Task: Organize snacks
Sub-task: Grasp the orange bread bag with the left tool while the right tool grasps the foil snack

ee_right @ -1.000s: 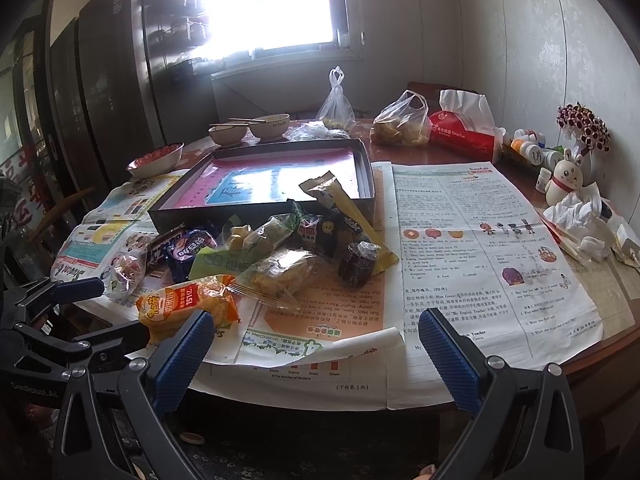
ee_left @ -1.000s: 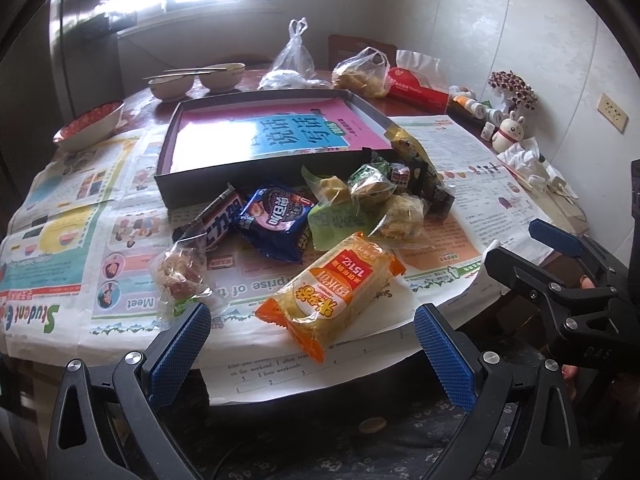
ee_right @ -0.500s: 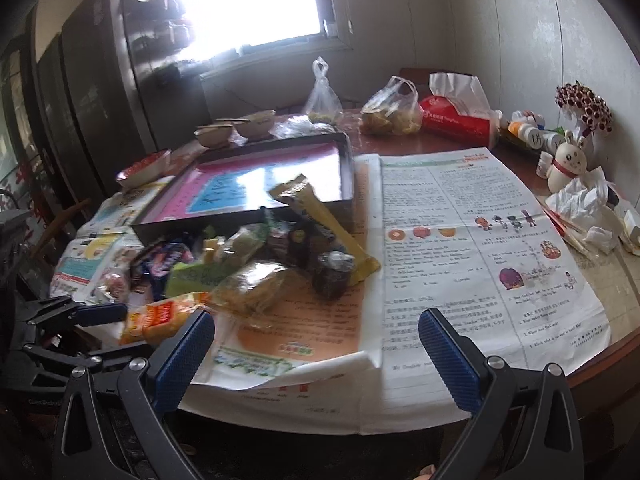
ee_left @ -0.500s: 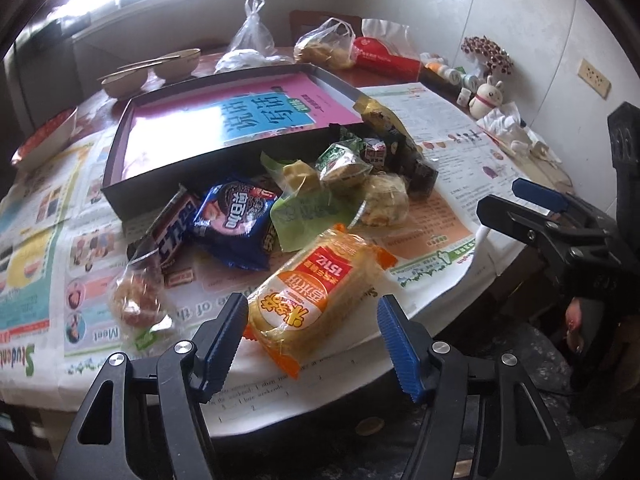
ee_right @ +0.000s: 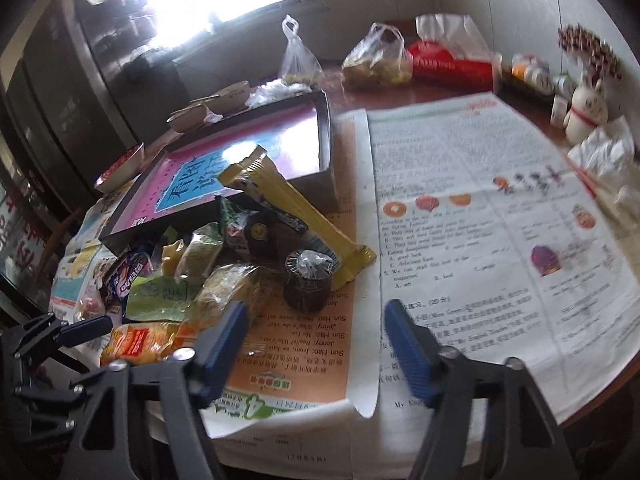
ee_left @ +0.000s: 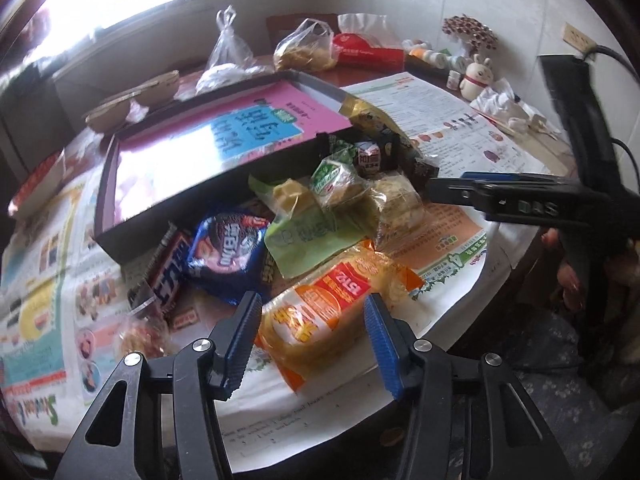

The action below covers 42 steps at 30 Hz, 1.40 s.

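Snacks pile (ee_left: 320, 216) lies unsorted at the surface's near edge beside the empty box (ee_left: 208, 152). Left gripper (ee_left: 312, 332) jaws, just narrowing, straddle the orange packet (ee_left: 320, 312); right gripper (ee_right: 316, 344) jaws narrowing, empty.

The orange packet (ee_left: 336, 312) was glossy plastic film, like the clear bags (ee_right: 376, 60). Matt printed newspaper (ee_right: 480, 208) covered the polished wood table (ee_right: 420, 92). The box (ee_left: 208, 148) had a shiny lining.

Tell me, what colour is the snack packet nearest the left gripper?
Orange and yellow, with a red label: the snack packet shows best in the left wrist view.
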Available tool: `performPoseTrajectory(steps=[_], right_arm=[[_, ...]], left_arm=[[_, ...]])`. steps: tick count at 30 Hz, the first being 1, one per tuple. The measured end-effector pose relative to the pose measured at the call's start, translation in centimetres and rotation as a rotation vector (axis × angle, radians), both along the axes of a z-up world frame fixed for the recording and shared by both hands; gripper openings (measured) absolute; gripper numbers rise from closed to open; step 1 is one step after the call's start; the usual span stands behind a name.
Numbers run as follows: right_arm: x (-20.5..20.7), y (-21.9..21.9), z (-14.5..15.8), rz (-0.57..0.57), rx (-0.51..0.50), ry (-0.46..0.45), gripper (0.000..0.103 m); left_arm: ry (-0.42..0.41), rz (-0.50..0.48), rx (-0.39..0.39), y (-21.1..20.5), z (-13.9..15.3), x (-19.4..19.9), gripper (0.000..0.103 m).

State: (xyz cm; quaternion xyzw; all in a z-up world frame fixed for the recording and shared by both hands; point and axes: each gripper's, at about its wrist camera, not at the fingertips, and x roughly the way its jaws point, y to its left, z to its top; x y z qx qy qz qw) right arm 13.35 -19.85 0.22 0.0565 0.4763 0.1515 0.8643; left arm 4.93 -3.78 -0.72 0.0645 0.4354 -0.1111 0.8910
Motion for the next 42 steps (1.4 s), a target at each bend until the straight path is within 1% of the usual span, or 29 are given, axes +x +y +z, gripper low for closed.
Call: performPoseTrajectory(steps=[2,3,5,8,11,14,15,19,22,28,30,32,33,34,36,37,38,42], right_arm=[[0.4,-0.2,-0.4,-0.002,0.022,0.019,0.049],[0.5,-0.3,-0.6,-0.006,0.036,0.028,0.047],[0.7,-0.2,-0.7,0.001,0.049,0.032,0.039],[1.1,0.1,-0.8,0.006,0.050,0.032,0.038],[1.4,0.2,-0.8,0.008,0.052,0.035,0.038],[1.7,0.5,-0.8,0.015,0.052,0.039,0.038],[1.7,0.5,-0.8,0.018,0.054,0.041,0.038],[2.1,0.6,-0.9,0.012,0.055,0.043,0.038],[2.4,0.6,-0.9,0.008,0.056,0.043,0.038],[2.7,0.8,-1.0,0.002,0.047,0.037,0.038],[2.9,0.9,-1.0,-0.002,0.042,0.035,0.038],[3.0,1.1,-1.0,0.001,0.027,0.028,0.038],[3.0,1.3,-1.0,0.001,0.019,0.024,0.038],[2.9,1.4,-1.0,0.002,0.011,0.019,0.038],[2.9,1.7,-1.0,0.011,-0.008,0.004,0.038],[2.8,1.7,-1.0,0.013,-0.010,0.000,0.035],[2.8,1.6,-1.0,0.022,0.000,0.000,0.028],[2.2,1.4,-0.6,0.020,0.004,-0.017,0.027]], left_arm=[[-0.027,-0.017,0.007,0.1,0.6,-0.1,0.055],[-0.037,-0.025,0.007,0.1,0.7,-0.1,0.055],[-0.052,-0.055,0.015,-0.1,1.1,0.1,0.055],[-0.043,-0.118,0.026,-0.7,1.3,0.6,0.055],[-0.038,-0.156,0.063,-1.3,1.1,1.0,0.055],[-0.016,-0.182,0.113,-1.7,0.4,1.3,0.055],[-0.009,-0.195,0.115,-1.8,0.3,1.4,0.055],[0.033,-0.237,0.081,-1.8,-0.4,1.7,0.055],[0.051,-0.254,0.093,-1.9,-1.0,1.9,0.055],[0.080,-0.257,0.081,-1.8,-1.9,2.4,0.055],[0.086,-0.252,0.075,-2.0,-2.1,2.6,0.053],[0.095,-0.250,0.049,-1.9,-2.1,2.6,0.045],[0.100,-0.246,0.035,-1.9,-2.2,2.6,0.043],[0.105,-0.245,0.017,-1.9,-2.2,2.6,0.037],[0.108,-0.236,-0.012,-1.9,-2.1,2.6,0.036],[0.110,-0.227,-0.017,-1.8,-2.1,2.7,0.036],[0.109,-0.222,-0.023,-1.8,-2.1,2.7,0.036],[0.105,-0.199,-0.066,-1.2,-1.8,2.7,0.036]])
